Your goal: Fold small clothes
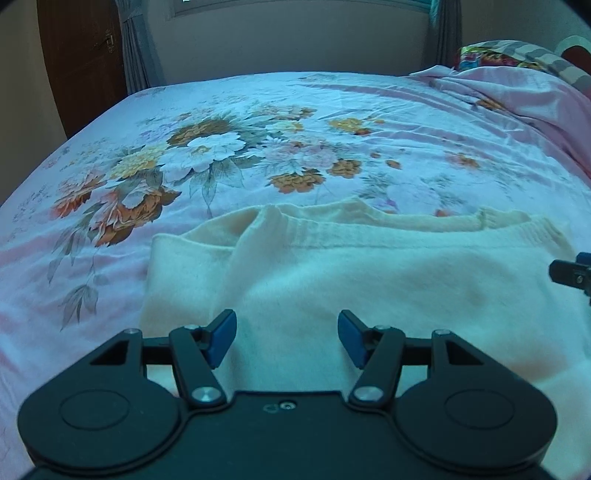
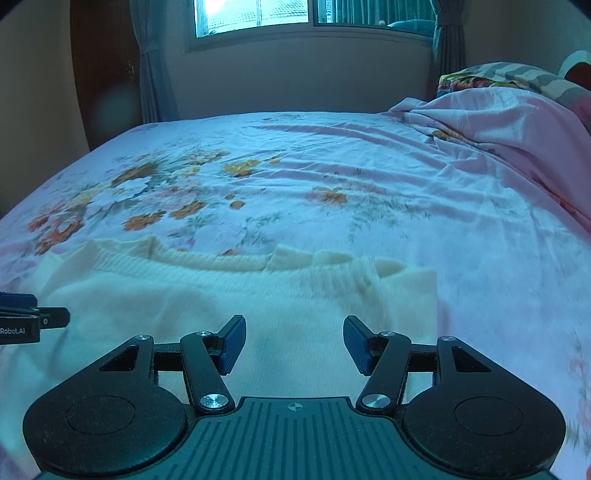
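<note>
- While both hover over cream sweater [image 1: 332, 280], left gripper [image 1: 287, 338] jaws apart, nothing btwn.
- Right gripper [image 2: 294, 341] jaws apart, empty; floral bedsheet [image 2: 332, 177] ahead.

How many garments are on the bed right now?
1. A cream sweater lies flat on the floral bedsheet, just ahead of both hand-held grippers. The rumpled pink blanket at the right could hide more.

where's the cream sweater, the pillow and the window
cream sweater [image 1: 351, 280]: left wrist view, its flat body
pillow [image 2: 517, 75]: right wrist view, its striped top
window [image 2: 255, 14]: right wrist view, its left pane
</note>
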`<state>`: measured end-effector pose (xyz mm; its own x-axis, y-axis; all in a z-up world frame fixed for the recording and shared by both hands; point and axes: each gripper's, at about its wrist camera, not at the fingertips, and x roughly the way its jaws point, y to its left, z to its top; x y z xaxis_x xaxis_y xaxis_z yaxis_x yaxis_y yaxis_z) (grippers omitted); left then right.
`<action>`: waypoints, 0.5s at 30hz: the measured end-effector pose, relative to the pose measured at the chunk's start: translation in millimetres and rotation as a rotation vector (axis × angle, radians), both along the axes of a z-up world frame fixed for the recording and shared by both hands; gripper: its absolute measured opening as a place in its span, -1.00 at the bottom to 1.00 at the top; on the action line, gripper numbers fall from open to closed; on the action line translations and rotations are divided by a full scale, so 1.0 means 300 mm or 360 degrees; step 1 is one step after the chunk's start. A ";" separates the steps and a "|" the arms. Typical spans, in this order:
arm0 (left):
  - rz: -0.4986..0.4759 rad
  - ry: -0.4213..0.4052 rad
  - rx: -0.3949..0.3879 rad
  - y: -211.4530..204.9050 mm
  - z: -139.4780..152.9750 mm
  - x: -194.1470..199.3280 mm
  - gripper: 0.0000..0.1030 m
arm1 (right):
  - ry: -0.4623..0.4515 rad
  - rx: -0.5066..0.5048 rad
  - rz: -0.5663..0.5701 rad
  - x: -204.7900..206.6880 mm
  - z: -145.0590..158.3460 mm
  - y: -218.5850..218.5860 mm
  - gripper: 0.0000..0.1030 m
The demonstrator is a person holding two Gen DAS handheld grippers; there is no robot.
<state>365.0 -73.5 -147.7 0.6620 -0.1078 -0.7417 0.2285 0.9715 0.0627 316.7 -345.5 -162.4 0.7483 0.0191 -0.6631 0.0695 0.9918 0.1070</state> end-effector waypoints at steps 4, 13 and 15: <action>0.0014 0.0001 0.0016 0.000 -0.028 0.069 0.23 | -0.0025 -0.0027 0.0011 0.050 -0.010 -0.014 0.13; 0.0079 0.0031 -0.0039 0.030 -0.077 0.141 0.42 | 0.0125 -0.0071 -0.0040 0.136 -0.144 -0.068 0.13; 0.0097 0.0041 -0.0052 0.032 -0.076 0.141 0.43 | 0.0148 -0.0074 -0.0052 0.140 -0.136 -0.064 0.13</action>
